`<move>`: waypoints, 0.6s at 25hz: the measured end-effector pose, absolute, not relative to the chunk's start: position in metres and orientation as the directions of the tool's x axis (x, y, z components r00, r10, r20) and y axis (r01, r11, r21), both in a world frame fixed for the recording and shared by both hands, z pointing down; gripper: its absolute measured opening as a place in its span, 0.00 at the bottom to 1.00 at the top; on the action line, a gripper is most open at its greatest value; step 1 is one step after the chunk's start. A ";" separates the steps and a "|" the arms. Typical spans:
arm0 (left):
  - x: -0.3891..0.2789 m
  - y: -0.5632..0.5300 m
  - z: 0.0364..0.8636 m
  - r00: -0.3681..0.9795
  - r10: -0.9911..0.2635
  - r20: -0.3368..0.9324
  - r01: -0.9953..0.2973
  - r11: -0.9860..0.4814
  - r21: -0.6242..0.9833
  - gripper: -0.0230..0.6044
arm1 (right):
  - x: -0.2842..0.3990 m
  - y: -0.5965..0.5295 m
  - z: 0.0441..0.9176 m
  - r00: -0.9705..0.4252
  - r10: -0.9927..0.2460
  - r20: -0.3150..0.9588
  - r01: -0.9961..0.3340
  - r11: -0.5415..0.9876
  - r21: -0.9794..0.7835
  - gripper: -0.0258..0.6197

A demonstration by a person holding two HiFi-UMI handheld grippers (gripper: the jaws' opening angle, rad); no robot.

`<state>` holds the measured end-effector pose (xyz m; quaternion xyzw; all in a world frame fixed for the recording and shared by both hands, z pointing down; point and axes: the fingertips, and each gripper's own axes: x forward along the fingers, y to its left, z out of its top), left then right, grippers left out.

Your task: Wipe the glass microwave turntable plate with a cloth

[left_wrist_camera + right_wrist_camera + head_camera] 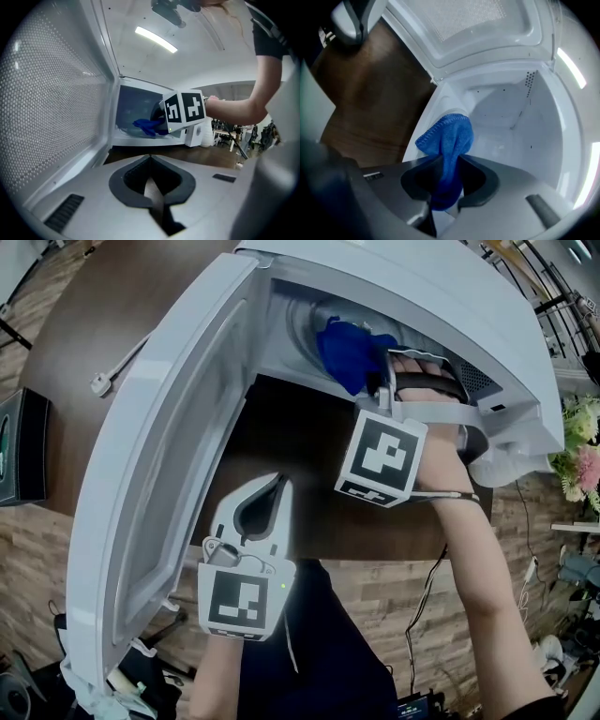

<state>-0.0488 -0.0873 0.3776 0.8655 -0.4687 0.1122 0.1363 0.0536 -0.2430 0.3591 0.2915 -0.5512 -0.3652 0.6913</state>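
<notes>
The white microwave (450,296) stands open on a brown table. My right gripper (377,381) reaches into its cavity, shut on a blue cloth (349,351) that bunches ahead of the jaws. In the right gripper view the blue cloth (449,140) sticks out of the closed right gripper (447,161) above the cavity floor. The glass turntable plate (307,326) shows as a greyish disc beside the cloth, and as a faint rim under the cloth (149,125) in the left gripper view. My left gripper (279,482) hangs outside, in front of the opening, shut and empty (150,159).
The microwave door (155,484) is swung wide to the left, close beside my left gripper. A white plug (101,383) lies on the brown table (309,502). A black device (19,446) sits at the far left, flowers (581,460) at the right.
</notes>
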 end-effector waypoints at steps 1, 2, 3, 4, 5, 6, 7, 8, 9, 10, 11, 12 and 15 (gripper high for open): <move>-0.049 -0.086 0.378 0.535 -0.781 0.322 -0.842 -0.522 0.133 0.05 | 0.050 -0.238 0.359 0.117 -0.825 0.553 0.185 0.565 0.804 0.17; -0.050 -0.086 0.379 0.535 -0.781 0.323 -0.843 -0.521 0.136 0.05 | 0.046 -0.234 0.361 0.109 -0.824 0.556 0.187 0.567 0.802 0.17; -0.050 -0.085 0.379 0.534 -0.781 0.325 -0.843 -0.519 0.139 0.05 | 0.043 -0.231 0.363 0.102 -0.823 0.559 0.192 0.568 0.800 0.17; -0.051 -0.084 0.380 0.534 -0.780 0.326 -0.844 -0.518 0.142 0.05 | 0.041 -0.229 0.365 0.100 -0.822 0.561 0.202 0.569 0.797 0.17; -0.051 -0.084 0.381 0.533 -0.780 0.326 -0.844 -0.517 0.143 0.05 | 0.040 -0.227 0.369 0.101 -0.821 0.562 0.216 0.569 0.793 0.17; -0.050 -0.083 0.380 0.534 -0.780 0.326 -0.844 -0.518 0.142 0.05 | 0.040 -0.227 0.373 0.107 -0.821 0.561 0.233 0.569 0.789 0.17; -0.050 -0.083 0.380 0.534 -0.781 0.325 -0.843 -0.518 0.141 0.05 | 0.040 -0.227 0.376 0.114 -0.822 0.558 0.252 0.567 0.784 0.17; -0.050 -0.083 0.379 0.535 -0.781 0.324 -0.843 -0.519 0.141 0.05 | 0.042 -0.227 0.379 0.122 -0.824 0.554 0.267 0.565 0.781 0.17; -0.050 -0.082 0.379 0.535 -0.781 0.323 -0.843 -0.519 0.140 0.05 | 0.044 -0.228 0.380 0.131 -0.826 0.549 0.279 0.562 0.779 0.17; -0.050 -0.082 0.378 0.534 -0.782 0.323 -0.844 -0.518 0.140 0.05 | 0.046 -0.229 0.381 0.140 -0.826 0.546 0.288 0.562 0.776 0.17; -0.050 -0.082 0.378 0.533 -0.782 0.323 -0.844 -0.517 0.141 0.05 | 0.049 -0.229 0.382 0.150 -0.825 0.545 0.297 0.563 0.771 0.17; -0.051 -0.082 0.378 0.531 -0.783 0.323 -0.845 -0.515 0.142 0.05 | 0.052 -0.230 0.382 0.160 -0.823 0.544 0.307 0.566 0.765 0.17; -0.052 -0.082 0.379 0.530 -0.784 0.323 -0.846 -0.514 0.141 0.05 | 0.062 -0.232 0.384 0.186 -0.820 0.541 0.342 0.570 0.747 0.17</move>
